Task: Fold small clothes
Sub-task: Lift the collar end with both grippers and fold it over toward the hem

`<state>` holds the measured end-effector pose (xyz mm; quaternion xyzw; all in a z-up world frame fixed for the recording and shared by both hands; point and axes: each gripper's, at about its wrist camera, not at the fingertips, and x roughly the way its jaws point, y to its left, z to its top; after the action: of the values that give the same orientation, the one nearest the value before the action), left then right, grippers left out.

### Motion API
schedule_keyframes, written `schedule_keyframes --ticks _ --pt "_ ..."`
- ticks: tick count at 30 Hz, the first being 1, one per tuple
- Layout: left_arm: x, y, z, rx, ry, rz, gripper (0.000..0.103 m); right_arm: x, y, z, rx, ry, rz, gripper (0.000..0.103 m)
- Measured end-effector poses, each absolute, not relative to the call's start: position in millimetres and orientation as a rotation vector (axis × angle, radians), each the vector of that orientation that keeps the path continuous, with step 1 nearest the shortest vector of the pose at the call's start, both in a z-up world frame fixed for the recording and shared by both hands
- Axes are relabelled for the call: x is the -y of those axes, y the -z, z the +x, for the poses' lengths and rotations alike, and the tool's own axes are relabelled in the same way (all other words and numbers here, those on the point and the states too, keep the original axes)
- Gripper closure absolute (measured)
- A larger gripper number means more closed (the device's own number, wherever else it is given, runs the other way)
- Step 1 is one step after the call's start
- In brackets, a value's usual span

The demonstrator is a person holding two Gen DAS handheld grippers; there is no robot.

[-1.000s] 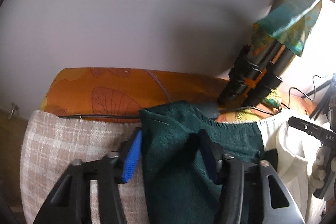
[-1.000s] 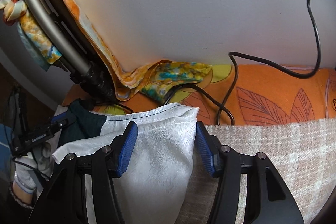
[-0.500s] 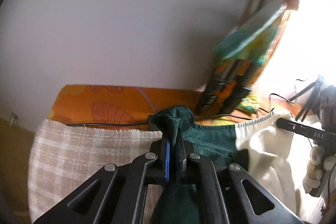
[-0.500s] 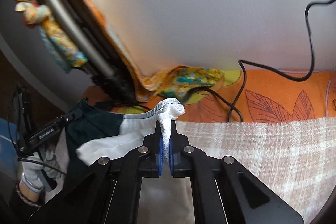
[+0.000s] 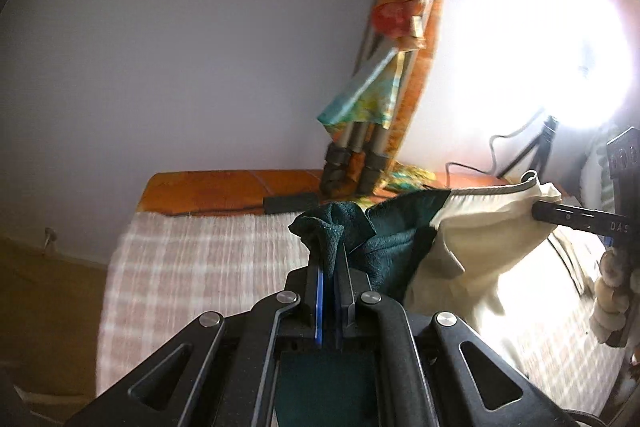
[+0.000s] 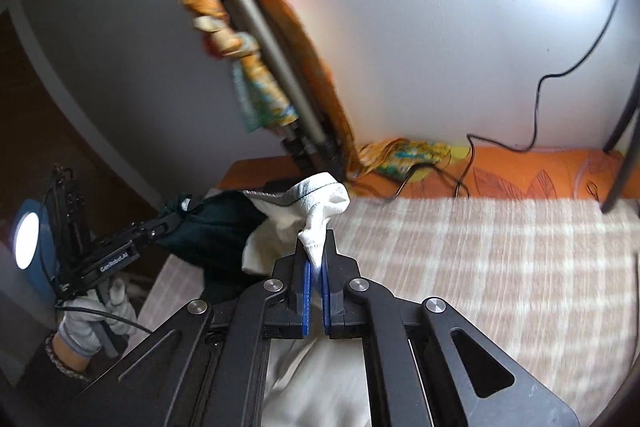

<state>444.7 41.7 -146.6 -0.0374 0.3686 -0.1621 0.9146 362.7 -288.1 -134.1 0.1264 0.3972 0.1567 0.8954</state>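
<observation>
the left tool (image 5: 329, 269) is clamped tight on a bunched corner of the garment (image 5: 404, 227), right in its dark green half, with a small tuft of the fabric poking up past the pads. the right tool (image 6: 316, 265) pinches the opposite corner, in the cream-white half (image 6: 320, 215), just as tightly. both sets of jaws have just been closing, and the cloth is between them in each case.

the garment hangs in the air between the two tools, above the checked blanket (image 5: 208, 259) that covers the bed, its top hem drawn into a fairly straight line and the rest sagging below. in the left wrist view the right tool and the gloved hand (image 5: 612, 291) that carries it show at the far right edge; in the right wrist view the left tool and its gloved hand (image 6: 96, 315) show at the lower left.

by the look of it this is a light, soft, floppy thing: it drapes and wrinkles freely and carries no shape of its own. the green part looks textured and grippy, the cream part smoother and perhaps a little more likely to slide out of a pinch. nothing about it seems fragile. the corners of the top hem, where a seam thickens the cloth, look like the sensible places to hold, since a hold there lets the piece hang flat and keeps the edge taut for laying down and folding. a tripod (image 6: 272, 67) draped with patterned cloth leans against the wall behind.
</observation>
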Motion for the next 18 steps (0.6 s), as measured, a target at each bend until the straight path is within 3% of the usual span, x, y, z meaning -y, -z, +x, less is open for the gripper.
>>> schedule_keyframes --ticks 7,18 --pt "-42.0 145.5 370.3 -0.752 0.348 -0.041 0.103 264.0 134.8 289.9 -0.852 -0.342 0.198 0.100" --pt "-57.4 192.6 264.6 -0.830 0.342 -0.037 0.103 244.5 173.3 193.7 -0.895 -0.337 0.146 0.100"
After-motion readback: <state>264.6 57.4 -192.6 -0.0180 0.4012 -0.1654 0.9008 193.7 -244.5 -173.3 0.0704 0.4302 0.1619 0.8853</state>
